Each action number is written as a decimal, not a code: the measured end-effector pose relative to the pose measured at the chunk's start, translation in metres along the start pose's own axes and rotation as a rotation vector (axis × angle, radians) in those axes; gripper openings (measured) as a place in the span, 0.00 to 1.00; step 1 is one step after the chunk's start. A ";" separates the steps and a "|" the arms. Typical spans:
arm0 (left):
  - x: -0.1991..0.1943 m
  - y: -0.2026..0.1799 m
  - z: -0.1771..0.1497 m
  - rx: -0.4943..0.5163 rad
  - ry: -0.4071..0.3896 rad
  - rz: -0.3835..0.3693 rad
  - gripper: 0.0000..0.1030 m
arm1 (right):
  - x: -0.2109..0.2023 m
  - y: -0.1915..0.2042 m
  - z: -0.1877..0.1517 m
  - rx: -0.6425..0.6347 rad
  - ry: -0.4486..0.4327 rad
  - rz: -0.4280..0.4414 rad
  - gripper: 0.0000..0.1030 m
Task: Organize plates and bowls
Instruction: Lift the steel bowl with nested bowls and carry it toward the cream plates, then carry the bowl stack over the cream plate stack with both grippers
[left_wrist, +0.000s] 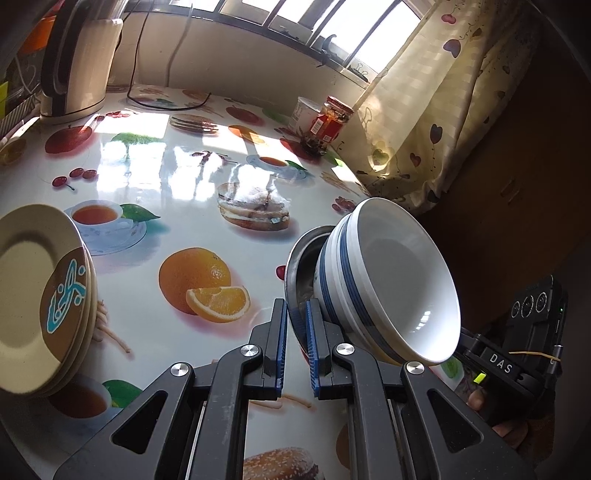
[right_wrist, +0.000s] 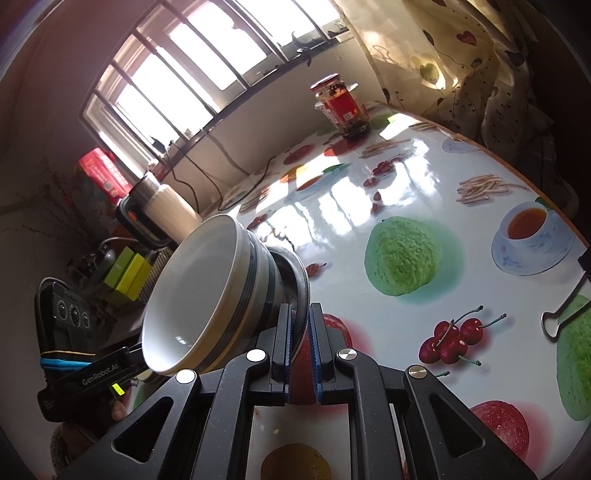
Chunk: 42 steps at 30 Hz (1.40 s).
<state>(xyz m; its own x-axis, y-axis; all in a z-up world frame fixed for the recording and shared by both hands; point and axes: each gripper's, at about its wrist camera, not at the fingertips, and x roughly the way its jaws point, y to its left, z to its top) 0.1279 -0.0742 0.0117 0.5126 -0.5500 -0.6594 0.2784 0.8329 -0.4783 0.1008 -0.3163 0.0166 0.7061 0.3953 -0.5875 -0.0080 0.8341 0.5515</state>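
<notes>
Both grippers hold one metal plate by its rim, with nested white bowls with blue stripes on it, tilted above the table. My left gripper is shut on the metal plate's rim. My right gripper is shut on the opposite rim; the bowls show at its left. A stack of beige plates with a brown and blue pattern sits at the left in the left wrist view.
The table has a glossy fruit-print cover. An electric kettle stands at the back left, a red-labelled jar and a white tub at the back right. A curtain hangs beside the table. A binder clip lies at the right edge.
</notes>
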 end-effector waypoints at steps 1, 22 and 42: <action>-0.002 0.001 0.001 -0.001 -0.002 0.003 0.10 | 0.000 0.003 0.001 -0.004 0.001 0.000 0.10; -0.041 0.028 0.003 -0.048 -0.053 0.082 0.10 | 0.022 0.048 0.003 -0.067 0.044 0.060 0.10; -0.076 0.071 0.002 -0.120 -0.107 0.154 0.10 | 0.060 0.099 0.001 -0.141 0.111 0.122 0.10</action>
<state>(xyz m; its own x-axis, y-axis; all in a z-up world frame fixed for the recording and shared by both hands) 0.1101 0.0274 0.0289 0.6268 -0.4022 -0.6673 0.0951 0.8896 -0.4467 0.1432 -0.2106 0.0367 0.6118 0.5303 -0.5870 -0.1938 0.8199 0.5387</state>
